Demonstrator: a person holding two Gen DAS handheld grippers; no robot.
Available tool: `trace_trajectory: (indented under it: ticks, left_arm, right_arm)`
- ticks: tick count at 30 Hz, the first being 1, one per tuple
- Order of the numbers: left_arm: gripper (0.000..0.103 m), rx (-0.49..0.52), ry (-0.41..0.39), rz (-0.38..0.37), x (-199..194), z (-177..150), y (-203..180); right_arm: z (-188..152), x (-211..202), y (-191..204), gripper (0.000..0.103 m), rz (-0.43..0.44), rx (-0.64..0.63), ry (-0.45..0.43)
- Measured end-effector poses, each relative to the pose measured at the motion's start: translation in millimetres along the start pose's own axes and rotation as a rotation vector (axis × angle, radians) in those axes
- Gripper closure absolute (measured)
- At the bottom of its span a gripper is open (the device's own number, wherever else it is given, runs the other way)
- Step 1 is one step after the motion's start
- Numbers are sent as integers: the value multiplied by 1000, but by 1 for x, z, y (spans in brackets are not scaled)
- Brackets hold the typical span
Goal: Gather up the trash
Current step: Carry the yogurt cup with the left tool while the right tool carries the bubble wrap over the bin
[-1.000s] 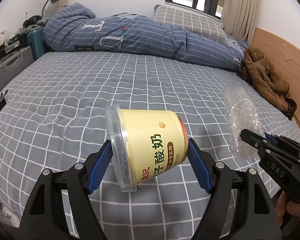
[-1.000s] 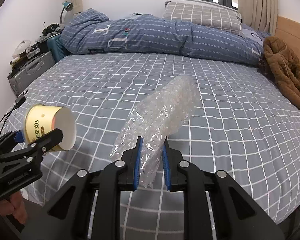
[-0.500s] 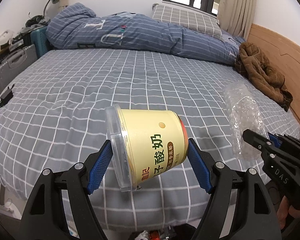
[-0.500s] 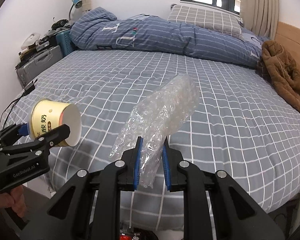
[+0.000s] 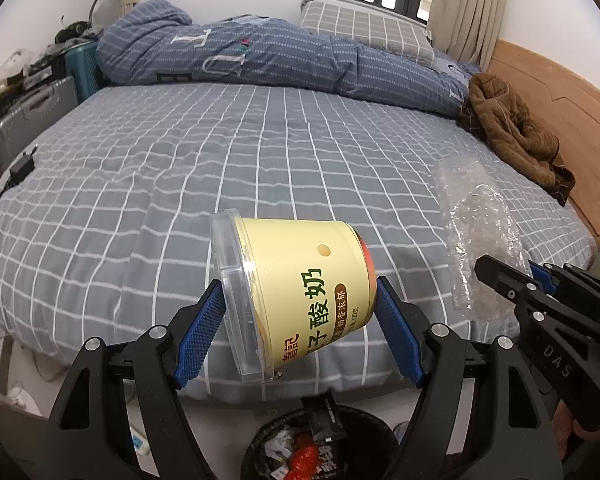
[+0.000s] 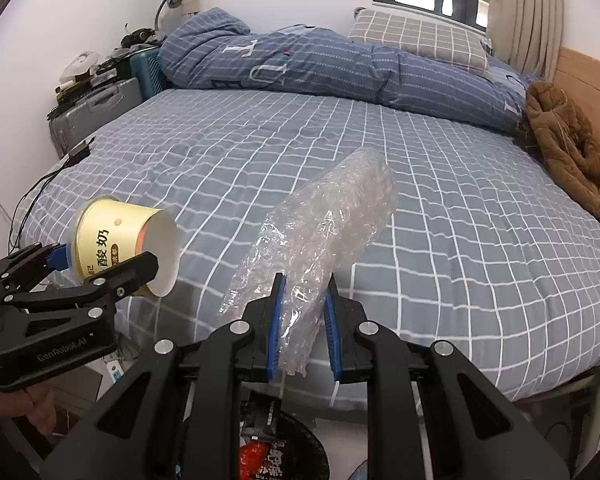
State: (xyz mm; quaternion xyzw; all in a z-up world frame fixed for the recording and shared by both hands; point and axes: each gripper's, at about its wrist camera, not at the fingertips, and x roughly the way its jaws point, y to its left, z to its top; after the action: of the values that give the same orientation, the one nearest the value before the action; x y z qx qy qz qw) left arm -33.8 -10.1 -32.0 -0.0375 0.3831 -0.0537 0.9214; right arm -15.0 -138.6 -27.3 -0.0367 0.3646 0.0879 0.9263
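Note:
My left gripper [image 5: 300, 312] is shut on a yellow yoghurt cup [image 5: 300, 284] with a clear lid, held on its side above the bed's near edge. That cup [image 6: 120, 240] and the left gripper [image 6: 100, 268] also show at the left of the right wrist view. My right gripper [image 6: 302, 320] is shut on a crumpled sheet of clear bubble wrap [image 6: 324, 224], which sticks up and forward. The bubble wrap [image 5: 476, 232] and right gripper [image 5: 516, 276] appear at the right of the left wrist view. A black trash bin [image 5: 320, 444] with wrappers inside sits on the floor below both grippers.
A bed with a grey checked sheet [image 5: 260, 160] fills both views. A blue duvet [image 5: 260, 60], a checked pillow [image 5: 364, 28] and a brown jacket [image 5: 512, 132] lie at its far side. Suitcases [image 6: 96, 108] stand left of the bed. A black charger and cable [image 5: 22, 168] rest on the left edge.
Both grippers have pulled back from the bed with their loads. The bed's near edge, the floor and the trash bin have come into view at the bottom of both views.

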Motion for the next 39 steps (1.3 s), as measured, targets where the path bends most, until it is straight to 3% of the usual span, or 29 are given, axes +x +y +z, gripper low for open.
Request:
trace_trajectory:
  ticks: [19,39]
  left_arm:
    - [30,2,41,0,-35,-54,-4]
    - [30,-21,150,31,-63,-121,2]
  right_arm:
    - [-55,-32,19,85,30,2,48]
    - [-121,-58,37,85,47,29,156]
